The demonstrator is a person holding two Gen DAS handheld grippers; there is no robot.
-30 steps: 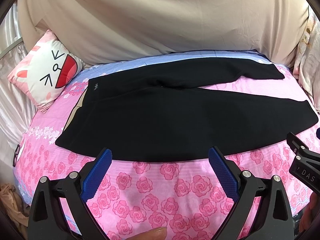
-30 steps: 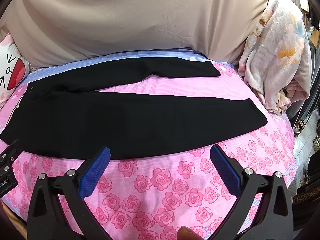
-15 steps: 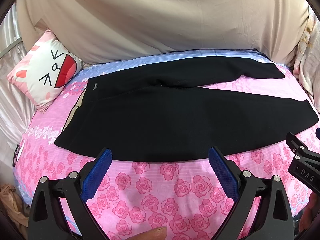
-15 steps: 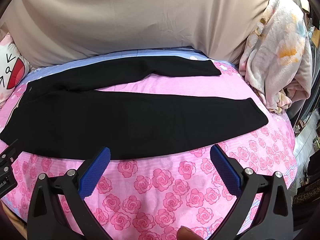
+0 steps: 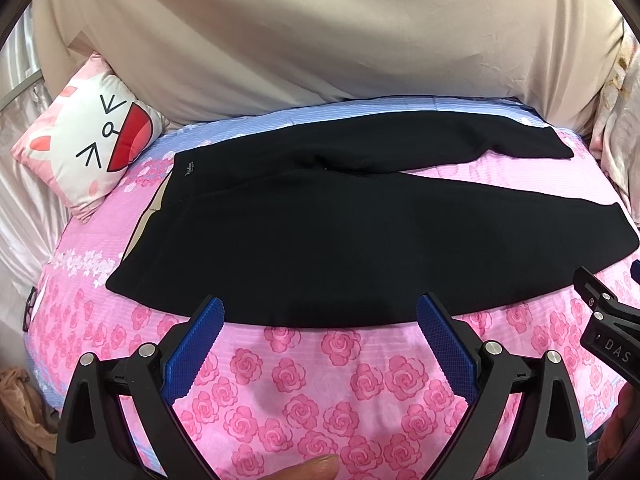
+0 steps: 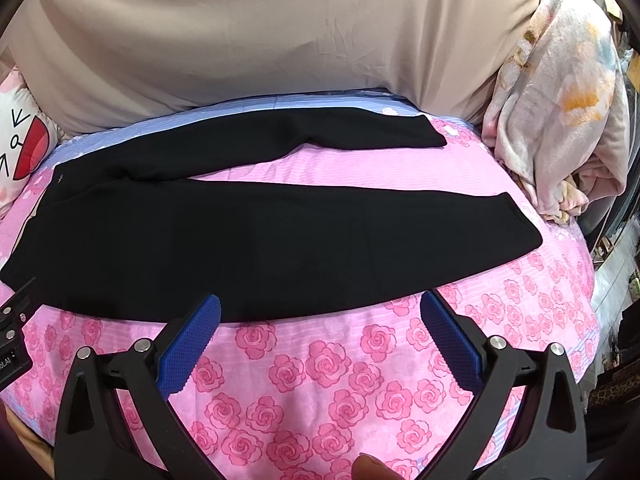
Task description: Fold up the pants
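Observation:
Black pants (image 5: 340, 232) lie flat on the pink rose bedsheet (image 5: 320, 392), waistband at the left, both legs stretching to the right and spread apart. They also show in the right wrist view (image 6: 240, 240). My left gripper (image 5: 320, 344) is open and empty, hovering just in front of the pants' near edge. My right gripper (image 6: 320, 340) is open and empty, in front of the near leg. The right gripper's body shows at the right edge of the left wrist view (image 5: 608, 332).
A cartoon-face pillow (image 5: 92, 140) leans at the back left. A beige cloth (image 5: 320, 32) covers the wall behind the bed. A floral blanket (image 6: 560, 100) is piled at the right. The bed's near edge drops off at the lower left (image 5: 24, 400).
Both grippers have crept slightly; the pants sit a touch lower and nearer in the views. Nothing was grasped or released.

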